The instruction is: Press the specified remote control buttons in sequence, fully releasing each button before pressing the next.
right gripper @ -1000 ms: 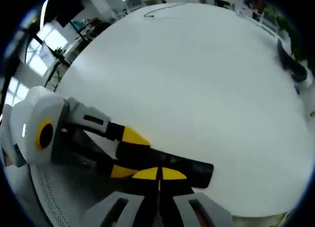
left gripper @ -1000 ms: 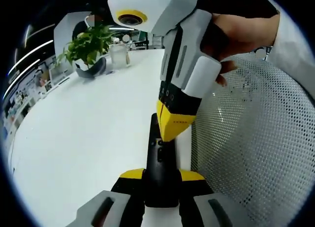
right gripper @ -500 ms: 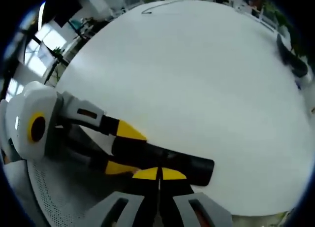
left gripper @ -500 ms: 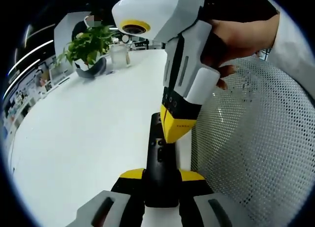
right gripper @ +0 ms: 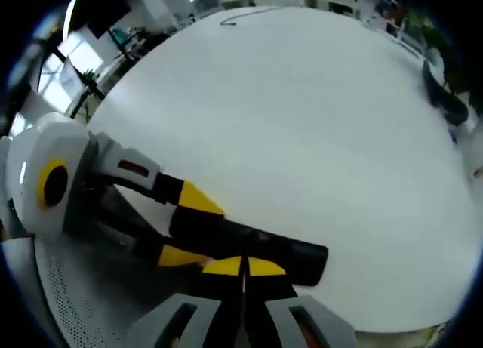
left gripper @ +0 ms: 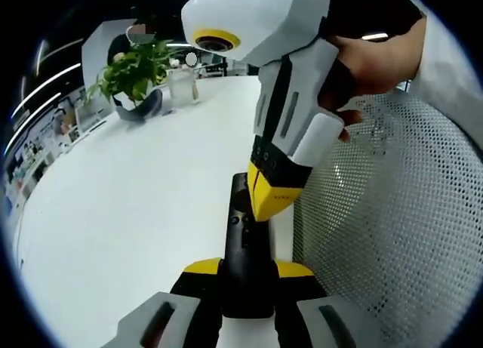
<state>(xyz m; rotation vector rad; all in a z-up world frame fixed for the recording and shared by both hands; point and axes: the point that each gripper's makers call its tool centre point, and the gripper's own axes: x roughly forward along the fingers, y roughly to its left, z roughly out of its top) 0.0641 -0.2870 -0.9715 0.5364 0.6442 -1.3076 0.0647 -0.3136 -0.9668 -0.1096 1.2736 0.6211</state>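
Observation:
A black remote control (left gripper: pixel 243 242) lies lengthwise between my left gripper's (left gripper: pixel 247 269) yellow-tipped jaws, which are shut on its near end at the edge of the white table (left gripper: pixel 136 197). My right gripper (left gripper: pixel 269 206) comes down from the upper right in a person's hand (left gripper: pixel 373 61), its jaws shut and its yellow tips resting on the remote's upper face. In the right gripper view the remote (right gripper: pixel 290 254) runs across just above the right gripper's (right gripper: pixel 243 268) closed tips, and the left gripper (right gripper: pixel 187 229) clamps it from the left.
A white mesh chair back (left gripper: pixel 392 220) fills the right side, beside the table's edge. A potted plant (left gripper: pixel 136 72) and a glass jar (left gripper: pixel 183 84) stand at the far end. The wide table top (right gripper: pixel 302 121) carries a dark pot (right gripper: pixel 445 99) at the right and a cable (right gripper: pixel 249 12) far off.
The right gripper's body has swung a little to the right and up in the left gripper view, while its tips stay on the remote. The left gripper still holds the remote.

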